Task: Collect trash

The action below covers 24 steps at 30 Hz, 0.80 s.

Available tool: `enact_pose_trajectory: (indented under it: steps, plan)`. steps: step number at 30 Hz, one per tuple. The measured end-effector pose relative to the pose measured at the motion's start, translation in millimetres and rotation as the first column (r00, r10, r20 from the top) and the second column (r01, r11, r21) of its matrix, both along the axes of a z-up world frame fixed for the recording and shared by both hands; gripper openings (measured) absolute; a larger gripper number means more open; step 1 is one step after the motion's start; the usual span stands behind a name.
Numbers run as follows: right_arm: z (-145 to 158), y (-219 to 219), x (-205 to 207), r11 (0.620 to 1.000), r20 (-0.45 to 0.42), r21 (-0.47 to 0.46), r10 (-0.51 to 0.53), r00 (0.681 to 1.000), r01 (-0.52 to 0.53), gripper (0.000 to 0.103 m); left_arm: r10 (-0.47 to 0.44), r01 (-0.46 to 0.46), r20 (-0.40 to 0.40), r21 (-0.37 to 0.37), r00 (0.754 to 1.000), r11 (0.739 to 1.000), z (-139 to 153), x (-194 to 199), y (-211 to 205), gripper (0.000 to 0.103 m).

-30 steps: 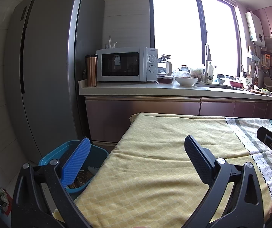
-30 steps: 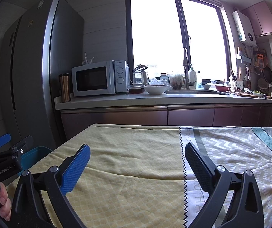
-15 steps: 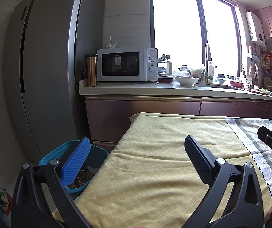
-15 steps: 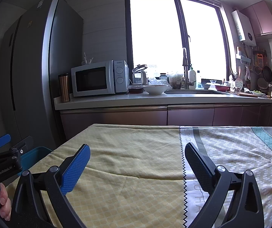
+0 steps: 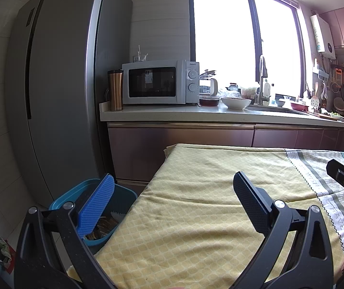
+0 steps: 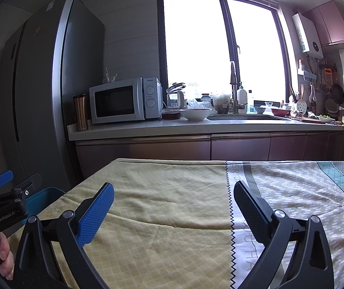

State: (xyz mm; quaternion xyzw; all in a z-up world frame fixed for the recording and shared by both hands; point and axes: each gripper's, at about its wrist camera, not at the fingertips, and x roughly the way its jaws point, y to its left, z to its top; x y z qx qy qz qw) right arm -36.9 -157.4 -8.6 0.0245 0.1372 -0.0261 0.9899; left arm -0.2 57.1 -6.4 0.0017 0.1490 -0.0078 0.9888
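The blue trash bin [image 5: 126, 196] stood beside the cloth-covered surface [image 5: 196, 207] — both grippers' fingers [image 5: 97, 204] spread wide, empty, nothing changed since before.

A cloth [image 5: 196, 216] covers the table [image 6: 114, 168] in the foreground, and a bin [image 5: 121, 197] stands on the floor just beside the table's left edge. Behind the table runs a counter [image 6: 196, 126], with a refrigerator [image 5: 59, 96] at its left end. On the counter, from left to right, stand a tumbler [image 5: 115, 90], a microwave [image 5: 160, 82], a bowl [image 5: 235, 102] and a sink faucet [image 5: 263, 79] before the window [image 6: 220, 48].
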Motion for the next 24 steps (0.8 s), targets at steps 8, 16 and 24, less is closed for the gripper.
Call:
enact_pose_trajectory:
  steps: [8, 16, 24]
  plan:
    - [-0.3, 0.5, 2.1, 1.000, 0.001, 0.001, 0.000, 1.000, 0.000, 0.096, 0.001, -0.001, 0.002, 0.001, 1.000, 1.000, 0.2, 1.0, -0.7, 0.097]
    - [-0.9, 1.2, 1.4, 1.000, 0.000, 0.002, -0.001, 1.000, 0.001, 0.096, -0.002, 0.002, 0.000, 0.001, 1.000, 1.000, 1.6, 3.4, -1.3, 0.097]
    - [-1.8, 0.5, 1.0, 1.000, -0.003, 0.007, -0.003, 1.000, 0.003, 0.096, -0.009, 0.009, -0.001, 0.001, 1.000, 1.000, 1.1, 5.0, -2.0, 0.097]
